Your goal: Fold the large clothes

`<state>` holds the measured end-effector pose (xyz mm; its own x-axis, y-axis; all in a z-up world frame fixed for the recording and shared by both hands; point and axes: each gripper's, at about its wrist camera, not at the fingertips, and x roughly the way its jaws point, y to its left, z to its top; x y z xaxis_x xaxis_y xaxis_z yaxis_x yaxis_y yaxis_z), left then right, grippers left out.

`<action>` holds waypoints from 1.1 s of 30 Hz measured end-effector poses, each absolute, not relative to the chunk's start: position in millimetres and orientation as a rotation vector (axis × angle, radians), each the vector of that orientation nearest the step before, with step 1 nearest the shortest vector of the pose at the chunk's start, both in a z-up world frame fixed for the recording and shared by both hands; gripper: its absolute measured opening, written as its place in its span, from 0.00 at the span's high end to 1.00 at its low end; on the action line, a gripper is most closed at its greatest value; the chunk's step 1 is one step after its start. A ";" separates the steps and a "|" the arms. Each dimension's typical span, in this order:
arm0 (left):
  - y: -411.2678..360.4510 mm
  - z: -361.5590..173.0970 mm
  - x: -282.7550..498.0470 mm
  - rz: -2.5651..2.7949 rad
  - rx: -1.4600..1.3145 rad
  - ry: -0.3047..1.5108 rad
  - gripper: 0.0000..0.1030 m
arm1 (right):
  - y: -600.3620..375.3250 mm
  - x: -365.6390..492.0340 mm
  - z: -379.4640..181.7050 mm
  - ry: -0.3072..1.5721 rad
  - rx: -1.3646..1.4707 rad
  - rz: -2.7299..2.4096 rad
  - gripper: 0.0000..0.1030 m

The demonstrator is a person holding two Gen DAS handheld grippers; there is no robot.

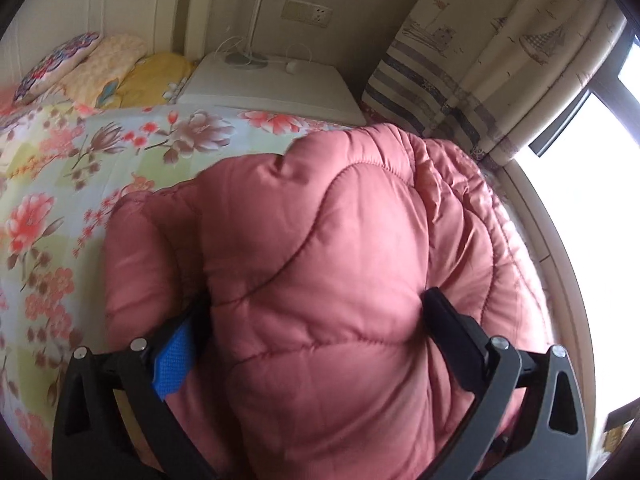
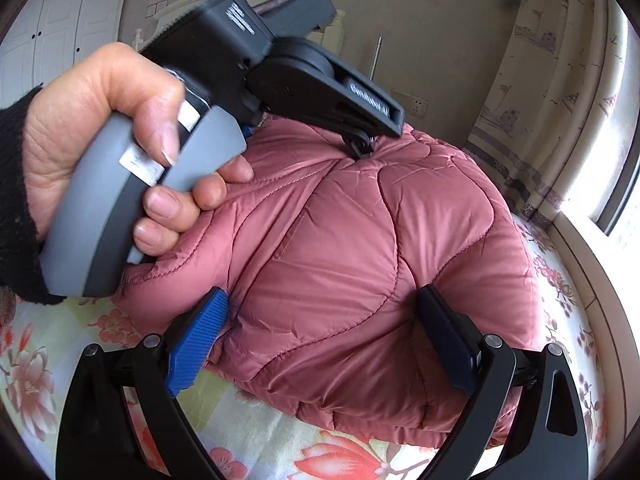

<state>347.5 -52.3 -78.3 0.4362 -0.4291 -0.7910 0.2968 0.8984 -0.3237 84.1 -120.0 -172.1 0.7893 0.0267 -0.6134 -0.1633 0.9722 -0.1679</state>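
1. jacket (image 1: 340, 260), pink and quilted, lies bunched on the bed (image 1: 60, 184) near its window-side edge.
2. left gripper (image 1: 316, 316) jaws spread wide, straddling a fold.
3. right gripper (image 2: 324, 316) jaws wide too, jacket bulging between.

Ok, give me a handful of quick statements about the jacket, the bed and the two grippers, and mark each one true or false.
1. The quilted jacket is pink. True.
2. The jacket lies on a plain white sheet. False: the bedspread under it has a floral print.
3. The left gripper has its jaws spread wide on either side of the jacket's bulk. True.
4. The right gripper is clamped shut on a sleeve. False: its jaws stand wide, with puffy jacket fabric between the blue pad and the dark one.
5. A bare hand with a dark sleeve holds the other gripper's handle in the right wrist view. True.
6. The curtain is solid red. False: it is cream with drawings and stripes.
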 end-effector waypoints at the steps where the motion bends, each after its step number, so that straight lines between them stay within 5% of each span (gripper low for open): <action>1: -49.0 -66.9 343.4 -0.447 -0.154 1.029 0.02 | -123.6 83.3 -165.7 0.671 -0.207 0.117 0.09; 8: 4.1 64.3 260.2 -0.380 -0.080 0.632 0.02 | -164.0 24.2 -66.8 0.513 -0.078 0.129 0.05; 13: 25.2 103.5 163.8 -0.255 0.063 0.375 0.02 | -188.1 -33.8 -29.1 0.376 -0.012 0.094 0.05; 26: 15.4 -22.9 47.7 -0.202 0.081 0.484 0.02 | -210.0 -77.7 -71.2 0.420 0.028 -0.007 0.05; 33: 2.9 -41.7 31.5 -0.209 0.097 0.491 0.02 | -207.4 -75.2 -83.3 0.446 0.065 -0.006 0.05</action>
<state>31.5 2.9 -41.7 0.8609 -0.1756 -0.4775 0.2219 0.9742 0.0419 -75.2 -207.4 -83.3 0.9023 0.0088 -0.4309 0.0196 0.9979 0.0614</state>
